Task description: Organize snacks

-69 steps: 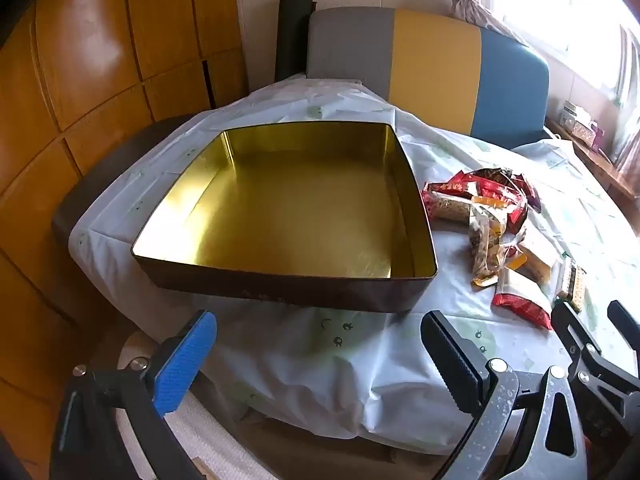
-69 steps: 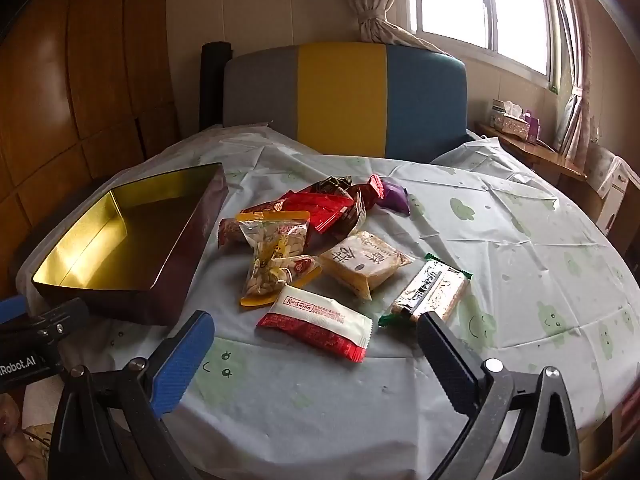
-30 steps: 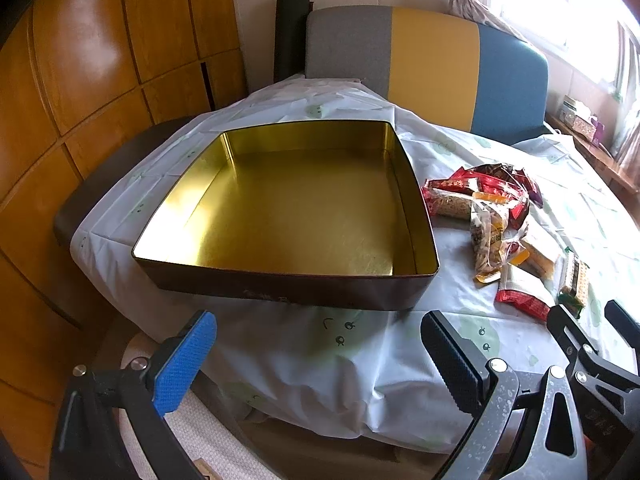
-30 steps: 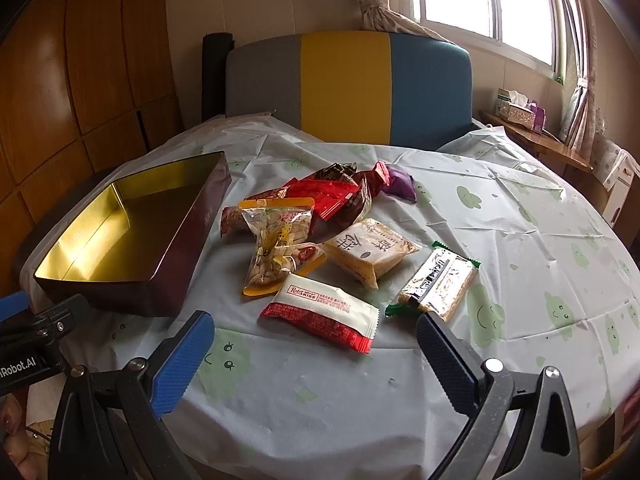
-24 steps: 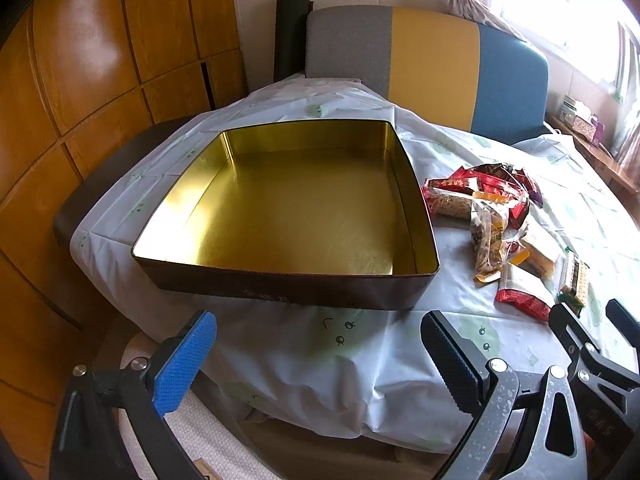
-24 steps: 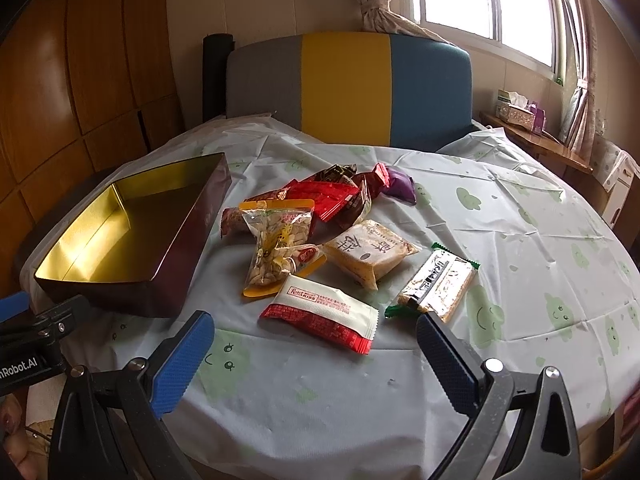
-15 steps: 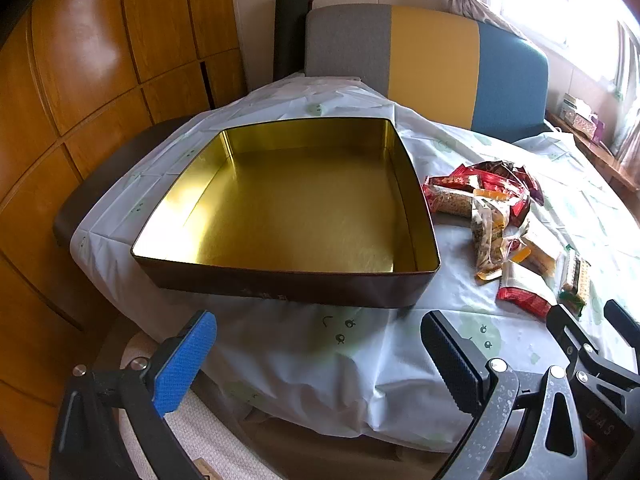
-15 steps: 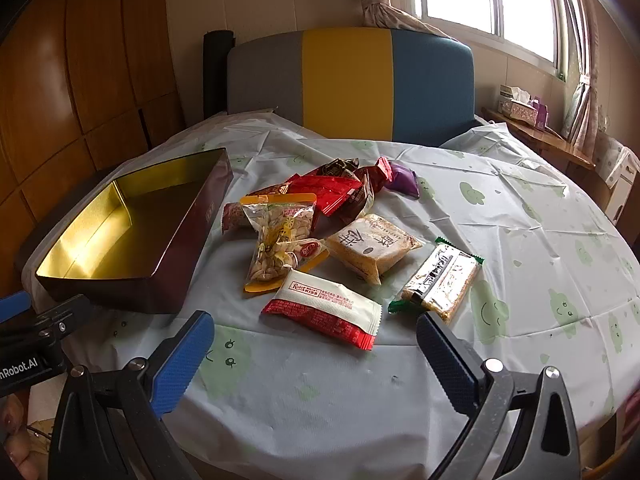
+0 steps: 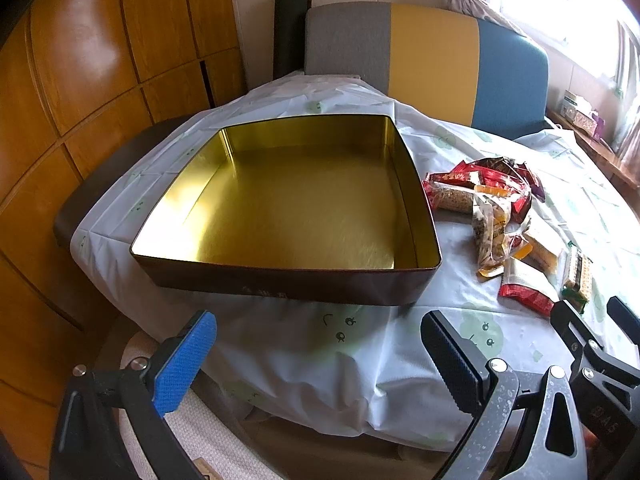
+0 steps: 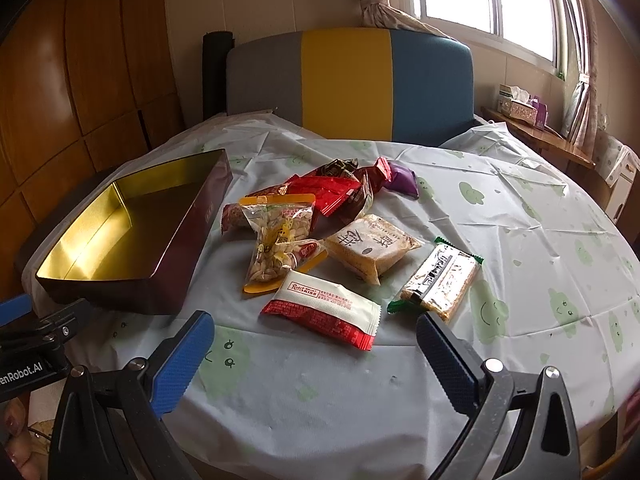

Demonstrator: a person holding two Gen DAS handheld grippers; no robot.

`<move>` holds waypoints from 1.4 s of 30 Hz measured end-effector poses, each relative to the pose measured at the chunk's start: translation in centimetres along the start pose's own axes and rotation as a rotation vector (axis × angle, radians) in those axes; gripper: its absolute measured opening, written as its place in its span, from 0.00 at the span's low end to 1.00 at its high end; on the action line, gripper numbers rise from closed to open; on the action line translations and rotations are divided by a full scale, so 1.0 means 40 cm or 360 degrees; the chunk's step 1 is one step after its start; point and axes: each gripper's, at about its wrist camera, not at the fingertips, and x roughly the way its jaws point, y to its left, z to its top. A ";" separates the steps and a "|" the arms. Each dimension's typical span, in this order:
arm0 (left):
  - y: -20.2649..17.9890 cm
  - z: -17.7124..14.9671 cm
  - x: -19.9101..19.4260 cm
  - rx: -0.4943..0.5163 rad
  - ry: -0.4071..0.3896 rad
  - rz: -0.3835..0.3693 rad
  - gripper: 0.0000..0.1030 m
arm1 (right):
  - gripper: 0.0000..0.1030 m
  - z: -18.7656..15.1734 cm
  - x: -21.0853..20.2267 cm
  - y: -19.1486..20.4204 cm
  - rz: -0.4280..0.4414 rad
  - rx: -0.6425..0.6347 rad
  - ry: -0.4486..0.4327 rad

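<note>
Fingers (image 10: 182, 358): mine, both pairs spread, empty | snacks (image 10: 320, 312): loose on surface (image 10: 520, 216) beside empty tin (image 9: 288, 284) | risk: slick wrappers may slip or crush; cloth may drag.

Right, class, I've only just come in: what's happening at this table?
A person holds two grippers at the near edge of a round table covered by a white cloth with green prints. Both the left gripper and the right gripper are open and empty. The gold-lined brown tin holds nothing yet. The snack packets lie loose beside it; the red-and-white wafer packet lies nearest the right gripper.
</note>
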 end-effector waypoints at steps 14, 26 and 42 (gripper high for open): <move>-0.005 -0.002 0.006 0.0015 0.0004 0.0009 1.00 | 1.00 0.012 -0.013 -0.024 -0.0021 0.0043 -0.0064; -0.036 -0.016 0.042 0.0094 0.0179 -0.0261 1.00 | 1.00 0.059 -0.009 -0.213 -0.0243 0.0271 -0.0119; -0.119 0.001 0.007 0.0289 0.0070 -0.0353 1.00 | 0.74 0.077 0.246 -0.290 -0.0233 0.0318 0.0310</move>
